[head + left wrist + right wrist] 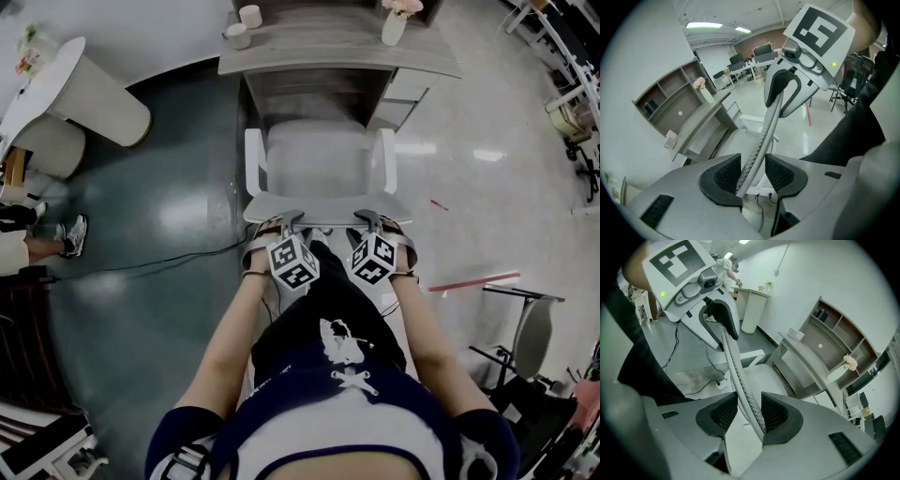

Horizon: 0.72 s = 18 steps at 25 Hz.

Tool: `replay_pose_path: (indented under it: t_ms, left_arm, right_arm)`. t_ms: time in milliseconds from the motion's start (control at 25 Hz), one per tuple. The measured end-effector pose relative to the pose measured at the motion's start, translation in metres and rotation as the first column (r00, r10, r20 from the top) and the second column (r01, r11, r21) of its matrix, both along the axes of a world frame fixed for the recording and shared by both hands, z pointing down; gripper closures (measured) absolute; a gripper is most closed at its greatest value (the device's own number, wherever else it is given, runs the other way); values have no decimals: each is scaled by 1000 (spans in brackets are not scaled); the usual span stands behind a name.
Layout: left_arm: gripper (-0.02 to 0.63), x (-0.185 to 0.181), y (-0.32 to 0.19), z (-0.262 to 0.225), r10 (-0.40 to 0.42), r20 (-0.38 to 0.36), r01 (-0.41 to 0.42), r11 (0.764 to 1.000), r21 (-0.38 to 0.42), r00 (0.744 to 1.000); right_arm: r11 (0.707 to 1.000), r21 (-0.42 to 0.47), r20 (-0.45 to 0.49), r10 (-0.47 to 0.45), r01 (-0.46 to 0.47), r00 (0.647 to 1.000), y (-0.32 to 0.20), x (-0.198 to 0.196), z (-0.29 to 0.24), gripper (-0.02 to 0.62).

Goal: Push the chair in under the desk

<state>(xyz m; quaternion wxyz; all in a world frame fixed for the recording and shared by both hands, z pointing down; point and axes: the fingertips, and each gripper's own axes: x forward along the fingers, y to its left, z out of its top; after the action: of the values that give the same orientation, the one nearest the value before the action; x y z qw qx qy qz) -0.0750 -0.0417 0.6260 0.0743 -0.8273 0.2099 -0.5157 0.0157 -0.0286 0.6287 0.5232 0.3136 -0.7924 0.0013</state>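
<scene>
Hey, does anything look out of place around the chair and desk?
A black cable trails loose across the dark floor up to the chair, where it could snag. Nothing else stands out.

One chair (319, 155), one desk (309, 49), two cups (238, 36).

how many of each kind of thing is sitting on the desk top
white cups: 2
vase of flowers: 1
total: 3
</scene>
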Motion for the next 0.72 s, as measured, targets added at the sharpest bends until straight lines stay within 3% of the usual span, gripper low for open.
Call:
replay_pose_path:
  t_ms: [720]
  left_arm:
    - [442, 11, -58, -2, -4, -21, 4, 1000, 13, 1000]
  right_arm:
    - [1000, -2, -3, -3, 3, 1000, -59, 11, -1, 459]
